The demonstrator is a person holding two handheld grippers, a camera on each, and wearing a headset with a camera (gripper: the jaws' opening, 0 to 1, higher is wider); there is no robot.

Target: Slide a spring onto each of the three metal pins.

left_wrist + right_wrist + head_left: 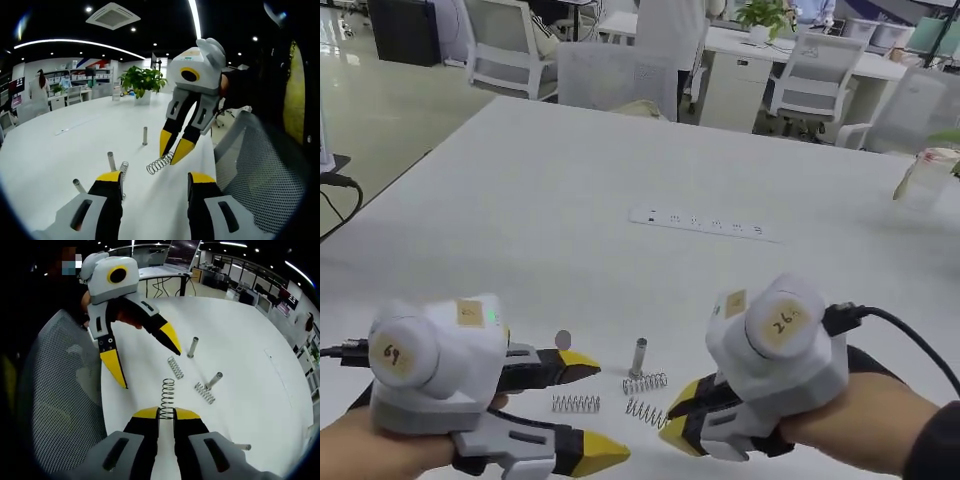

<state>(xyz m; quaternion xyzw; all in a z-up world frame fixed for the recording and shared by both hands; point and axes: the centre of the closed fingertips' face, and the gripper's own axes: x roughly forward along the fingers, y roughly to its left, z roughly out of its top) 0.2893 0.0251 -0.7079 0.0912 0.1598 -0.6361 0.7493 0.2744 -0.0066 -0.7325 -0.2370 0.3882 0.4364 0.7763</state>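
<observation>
We see the right tongs (166,413) pinched narrow on the near end of a spring (167,391), with the rest poking out past the tips. The left tongs (155,176) are spread wide, holding nothing, tips facing the right tongs. A second spring (175,367) and a third spring (204,392) lie on the white table (570,200) just ahead of the right tips. The near pin (215,380) is just beside the third spring, the far pin (192,346) sits near the left tongs' tips, and the last pin (242,446) is off to the right tongs' side.
</observation>
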